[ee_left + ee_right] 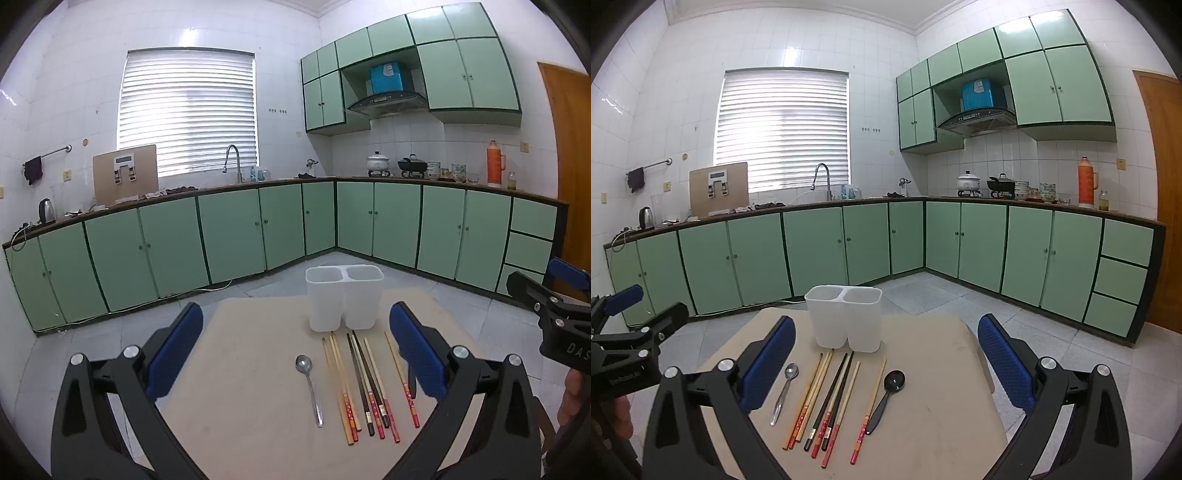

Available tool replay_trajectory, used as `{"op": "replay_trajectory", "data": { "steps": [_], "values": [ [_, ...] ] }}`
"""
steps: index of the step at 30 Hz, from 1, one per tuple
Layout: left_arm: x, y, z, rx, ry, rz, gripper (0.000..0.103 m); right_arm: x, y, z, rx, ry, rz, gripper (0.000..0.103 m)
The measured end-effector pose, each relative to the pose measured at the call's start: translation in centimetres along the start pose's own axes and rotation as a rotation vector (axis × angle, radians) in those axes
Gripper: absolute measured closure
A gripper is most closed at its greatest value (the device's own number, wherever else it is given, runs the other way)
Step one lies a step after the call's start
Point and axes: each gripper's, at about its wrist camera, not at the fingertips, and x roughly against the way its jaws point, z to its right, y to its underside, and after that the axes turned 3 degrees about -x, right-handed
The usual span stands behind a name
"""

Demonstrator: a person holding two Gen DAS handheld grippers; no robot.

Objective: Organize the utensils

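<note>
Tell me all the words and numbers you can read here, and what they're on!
"DAS": white letters on the right gripper, cut off at the picture's edge.
Left gripper: small white print, too blurred to read.
Blue box above the hood: white label, too small to read.
Chopsticks: red ends have patterns, no readable words.
White holder, steel spoon, black spoon: no writing.

A light tan table (942, 387) holds everything. At its far edge stands a white holder with two cups (844, 317), both empty. In front of it lie a shiny metal spoon (783, 391), a row of chopsticks (827, 402) side by side, and a black spoon (886, 397) on the right.
</note>
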Motion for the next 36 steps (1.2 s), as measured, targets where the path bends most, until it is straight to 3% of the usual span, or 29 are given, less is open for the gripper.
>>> {"op": "replay_trajectory", "data": {
  "steps": [36],
  "values": [
    [0.9, -0.9, -0.7, 0.004, -0.003, 0.0, 0.005, 0.0, 0.0, 0.1, 0.002, 0.0, -0.003, 0.006]
  ]
}}
